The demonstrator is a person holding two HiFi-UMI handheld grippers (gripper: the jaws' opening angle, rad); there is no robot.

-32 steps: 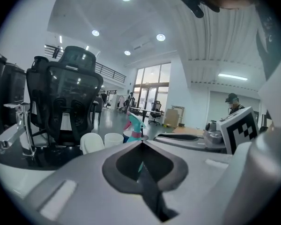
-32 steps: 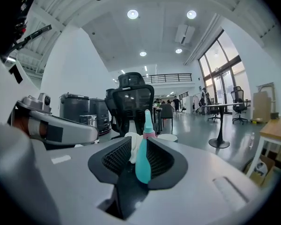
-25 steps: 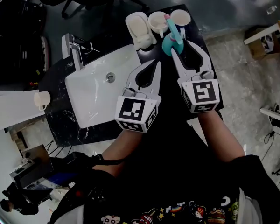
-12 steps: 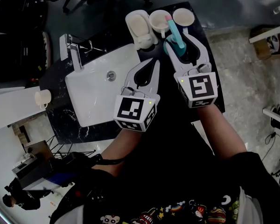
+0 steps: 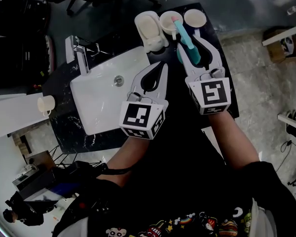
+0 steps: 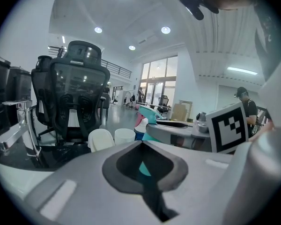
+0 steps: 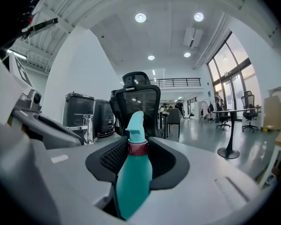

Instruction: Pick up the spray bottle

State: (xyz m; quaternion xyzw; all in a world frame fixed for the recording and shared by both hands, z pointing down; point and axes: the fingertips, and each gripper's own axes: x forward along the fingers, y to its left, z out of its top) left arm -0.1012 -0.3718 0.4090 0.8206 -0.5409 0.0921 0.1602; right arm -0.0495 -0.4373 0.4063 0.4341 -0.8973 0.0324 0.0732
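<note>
Jaws of the left gripper (image 5: 162, 68) are pressed together with nothing between them. They are poised over the black worktop (image 5: 69, 127), just right of the white sink basin (image 5: 101, 98). A chrome faucet (image 5: 78, 53) stands at the basin's far-left corner. Along the worktop's far edge sit a white holder (image 5: 150, 31) and two white cups (image 5: 168, 21). Toward the far right corner, the right gripper (image 5: 190, 41) has its jaws clenched on the body of the teal spray bottle (image 7: 133, 172). The bottle's red collar (image 7: 137, 147) and trigger head rise above the jaws, just in front of the cups. Whether the bottle touches the worktop cannot be told.
</note>
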